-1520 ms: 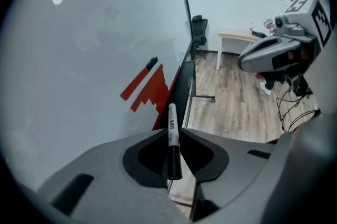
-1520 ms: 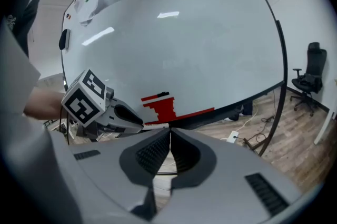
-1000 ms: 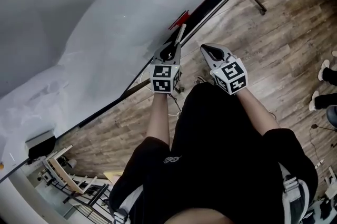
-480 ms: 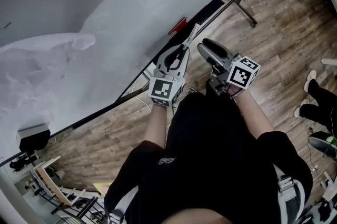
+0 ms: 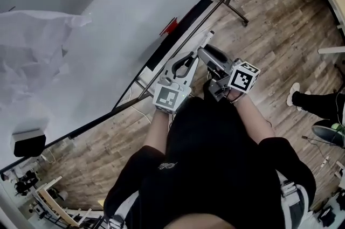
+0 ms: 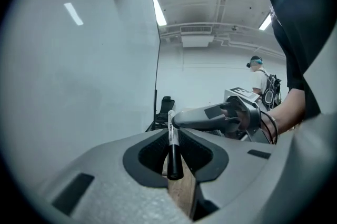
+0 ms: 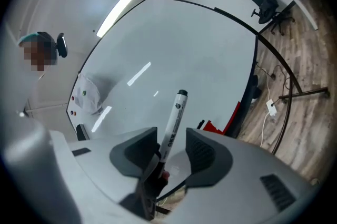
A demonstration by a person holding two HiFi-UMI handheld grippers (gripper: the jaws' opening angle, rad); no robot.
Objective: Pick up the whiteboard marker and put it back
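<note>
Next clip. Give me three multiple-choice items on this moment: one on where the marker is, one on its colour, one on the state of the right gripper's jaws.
1. Where is the whiteboard marker?
A. on the floor
B. clamped in the left gripper
C. on a chair seat

2. What colour is the marker's barrel?
A. white
B. yellow
C. green

3. How do the jaws of the right gripper stand?
A. pressed together
B. clamped on a cable
C. apart

Answers:
1 B: the left gripper view shows its jaws closed on the marker.
2 A: the barrel is white, with a black cap.
3 C: they have just been opening. The marker stands between them, with a gap beside it.
</note>
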